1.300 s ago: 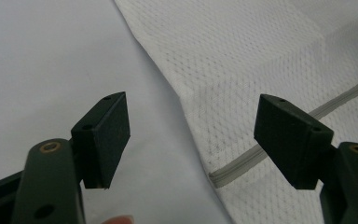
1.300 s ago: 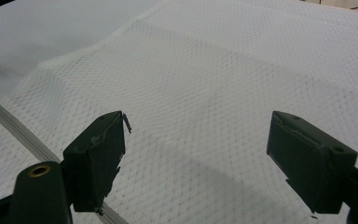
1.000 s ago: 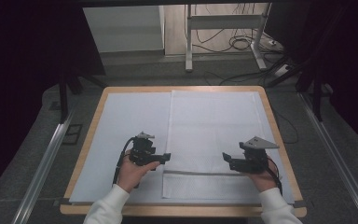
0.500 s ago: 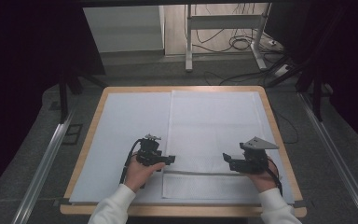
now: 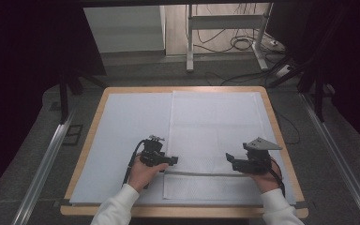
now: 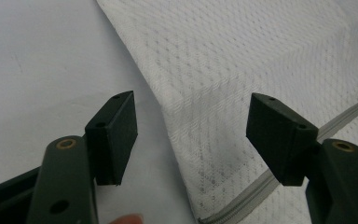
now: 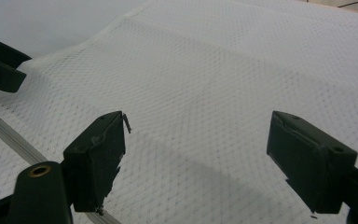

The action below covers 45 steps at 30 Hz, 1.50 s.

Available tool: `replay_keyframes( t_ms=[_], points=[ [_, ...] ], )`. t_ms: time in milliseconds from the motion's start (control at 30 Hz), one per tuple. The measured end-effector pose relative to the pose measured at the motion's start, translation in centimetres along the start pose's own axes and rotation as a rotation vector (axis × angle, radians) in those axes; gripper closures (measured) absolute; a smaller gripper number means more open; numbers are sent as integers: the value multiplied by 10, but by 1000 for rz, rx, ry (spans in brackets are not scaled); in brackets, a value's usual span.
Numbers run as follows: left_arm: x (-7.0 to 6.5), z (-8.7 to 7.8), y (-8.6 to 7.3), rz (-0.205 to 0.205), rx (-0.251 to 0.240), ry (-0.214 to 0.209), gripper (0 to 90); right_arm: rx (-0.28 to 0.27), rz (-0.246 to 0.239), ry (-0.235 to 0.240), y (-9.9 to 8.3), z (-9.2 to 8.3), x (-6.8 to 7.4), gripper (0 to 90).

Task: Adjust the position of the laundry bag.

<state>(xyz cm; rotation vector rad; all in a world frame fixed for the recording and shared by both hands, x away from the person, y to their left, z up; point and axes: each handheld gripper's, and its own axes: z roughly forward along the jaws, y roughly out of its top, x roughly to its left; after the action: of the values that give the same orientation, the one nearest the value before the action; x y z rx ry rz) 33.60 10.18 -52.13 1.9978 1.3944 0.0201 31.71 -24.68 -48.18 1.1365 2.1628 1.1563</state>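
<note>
Mesh cloth (image 5: 215,136) lies flat on the right half of the worktop (image 5: 86,140). Left gripper (image 6: 191,135) straddles its left edge by the grey band (image 6: 261,191), jaws apart, just been closing, nothing pinched. Right gripper (image 7: 196,158) hovers near, jaws apart. Next, I'd say: pinch that edge.

Table (image 5: 281,140), wooden rim, beneath the grippers. White sheet (image 5: 122,126) over its top, left of the left gripper. Metal stand (image 5: 225,28) and cables (image 5: 243,44) on the floor (image 5: 136,70), well beyond both.
</note>
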Motion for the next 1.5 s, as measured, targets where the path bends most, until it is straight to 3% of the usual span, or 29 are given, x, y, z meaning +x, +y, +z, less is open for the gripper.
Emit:
replay_keyframes(
  t_ms=[133,367,467,633,733,1000,1267,1500],
  points=[
    [0,2,-1,-12,-3,-1,347,-2,1,-1,0,-1,-1,189],
    [-7,6,-2,14,-13,10,353,6,2,-6,0,0,-1,189],
    [-8,7,-1,27,-14,19,394,7,2,-7,-1,1,-1,189],
    [-12,9,-2,52,-27,34,543,3,4,-9,0,0,-1,189],
    [-8,10,-1,37,-28,44,666,0,7,-9,1,-1,-2,189],
    [-6,11,-2,40,-41,29,843,34,31,-48,1,-2,-10,189],
    [-3,10,-1,23,-48,-4,880,28,46,-50,2,-6,-17,189],
    [-1,7,-1,20,-52,-33,891,87,86,-43,0,-5,-29,192]
  ],
)
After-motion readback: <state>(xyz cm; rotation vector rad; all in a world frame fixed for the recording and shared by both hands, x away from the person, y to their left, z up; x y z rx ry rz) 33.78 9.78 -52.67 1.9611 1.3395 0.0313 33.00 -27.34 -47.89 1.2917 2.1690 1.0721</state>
